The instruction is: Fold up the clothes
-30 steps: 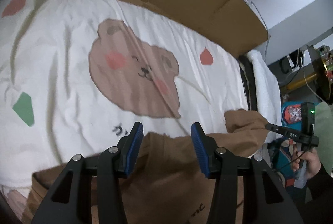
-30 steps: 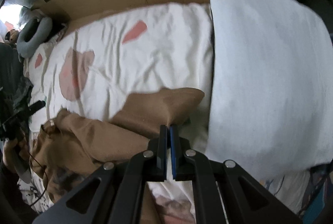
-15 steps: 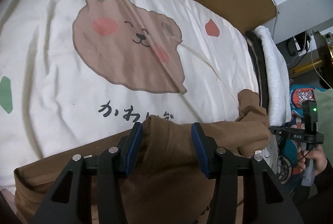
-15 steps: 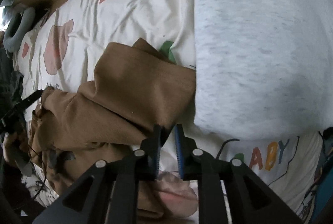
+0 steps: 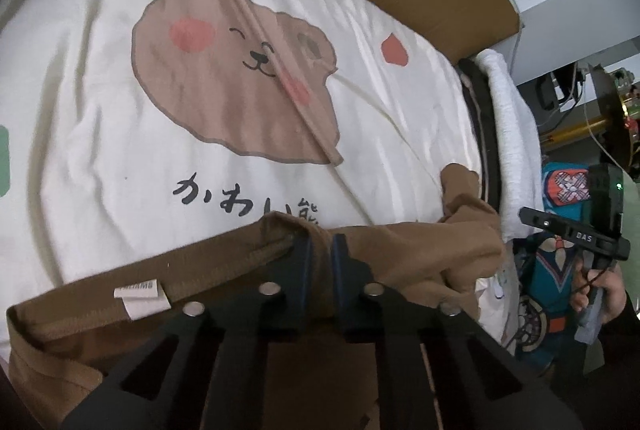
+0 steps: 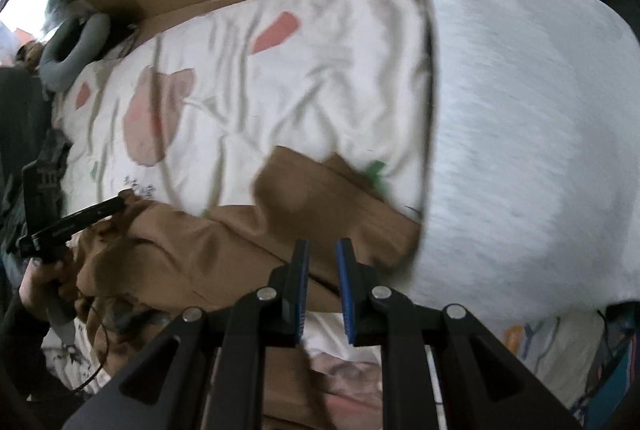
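Lying crumpled across the near part of a bed, the brown garment [image 5: 400,250] shows a ribbed hem and a small white label [image 5: 140,296] over the cream bear-print sheet [image 5: 100,110]. The left gripper [image 5: 319,250] points steeply down, its jaws closing on a bunched fold of the hem. The right gripper [image 6: 322,254] points down too, jaws slightly parted over the garment's far end beside a grey pillow [image 6: 520,130]; the blur hides whether cloth is pinched.

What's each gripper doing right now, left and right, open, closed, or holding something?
Left gripper: jaws closing, pads pinching the brown garment's hem.
Right gripper: a narrow gap between the pads, above the garment; whether it grips cloth cannot be told.
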`<action>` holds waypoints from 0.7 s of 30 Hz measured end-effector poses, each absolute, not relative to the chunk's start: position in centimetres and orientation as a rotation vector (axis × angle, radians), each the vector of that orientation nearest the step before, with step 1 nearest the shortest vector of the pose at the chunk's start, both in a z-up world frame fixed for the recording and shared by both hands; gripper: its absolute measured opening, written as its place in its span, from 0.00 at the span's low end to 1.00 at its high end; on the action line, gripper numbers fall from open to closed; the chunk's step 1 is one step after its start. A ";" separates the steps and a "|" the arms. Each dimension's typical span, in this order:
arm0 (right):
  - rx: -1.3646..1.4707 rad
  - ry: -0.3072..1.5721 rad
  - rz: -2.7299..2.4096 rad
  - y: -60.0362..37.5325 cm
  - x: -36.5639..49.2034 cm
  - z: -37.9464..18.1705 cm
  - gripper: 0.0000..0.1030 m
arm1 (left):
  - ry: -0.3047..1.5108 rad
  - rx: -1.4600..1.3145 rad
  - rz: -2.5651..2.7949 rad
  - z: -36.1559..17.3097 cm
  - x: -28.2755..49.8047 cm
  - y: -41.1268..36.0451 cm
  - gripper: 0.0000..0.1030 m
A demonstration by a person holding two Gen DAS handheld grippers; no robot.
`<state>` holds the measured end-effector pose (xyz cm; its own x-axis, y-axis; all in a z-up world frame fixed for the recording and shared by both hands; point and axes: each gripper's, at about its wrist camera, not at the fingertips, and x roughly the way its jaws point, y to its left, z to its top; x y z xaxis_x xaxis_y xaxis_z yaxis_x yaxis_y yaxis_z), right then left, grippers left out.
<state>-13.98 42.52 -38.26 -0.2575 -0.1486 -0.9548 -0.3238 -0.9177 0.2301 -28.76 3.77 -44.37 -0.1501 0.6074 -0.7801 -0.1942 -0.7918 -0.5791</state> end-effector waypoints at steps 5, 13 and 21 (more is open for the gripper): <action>-1.915 0.587 2.426 39.8 -16.0 -38.7 0.13 | -0.512 -1.555 1.992 -43.1 -27.4 3.1 0.04; -2.046 0.465 2.497 36.4 -18.1 -39.9 0.15 | -0.520 -1.568 1.945 -43.4 -24.9 3.6 0.01; -2.114 0.363 2.543 34.8 -20.0 -41.1 0.32 | -0.462 -1.566 1.937 -43.0 -22.3 3.9 0.00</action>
<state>-20.04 34.82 -41.06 -0.1821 -0.2785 -0.9430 0.0037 -0.9592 0.2826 -22.26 3.92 -43.02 -0.1247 0.6422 -0.7563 -0.2321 -0.7600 -0.6071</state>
